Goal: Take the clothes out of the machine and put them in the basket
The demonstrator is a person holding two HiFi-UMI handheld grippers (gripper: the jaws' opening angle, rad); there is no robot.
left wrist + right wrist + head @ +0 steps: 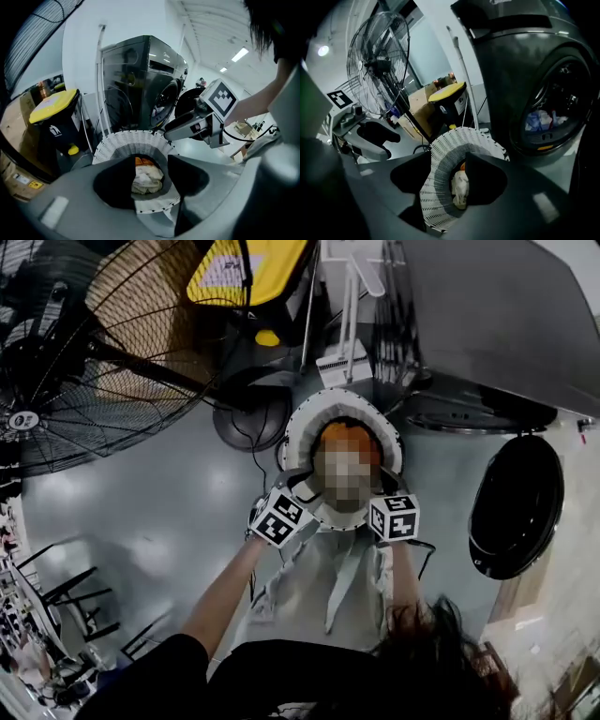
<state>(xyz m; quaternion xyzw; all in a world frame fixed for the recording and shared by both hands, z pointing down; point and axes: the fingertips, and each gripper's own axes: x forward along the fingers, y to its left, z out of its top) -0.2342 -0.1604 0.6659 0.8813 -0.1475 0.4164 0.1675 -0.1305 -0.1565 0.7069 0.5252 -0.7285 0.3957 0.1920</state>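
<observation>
Glossy grey floor (169,512), big fan (84,362) at ten o'clock, dark washer (497,315) at one, door (517,507) swung open at three. White basket (300,423) dead centre, orange and cream clothes (146,179) inside. Left gripper (292,484) and right gripper (388,484) over its near rim, jaws apart, holding nothing.

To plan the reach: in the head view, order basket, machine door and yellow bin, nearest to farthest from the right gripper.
1. Basket, just ahead of the right gripper.
2. Machine door, open, on the right.
3. Yellow bin, far beyond the basket.
</observation>
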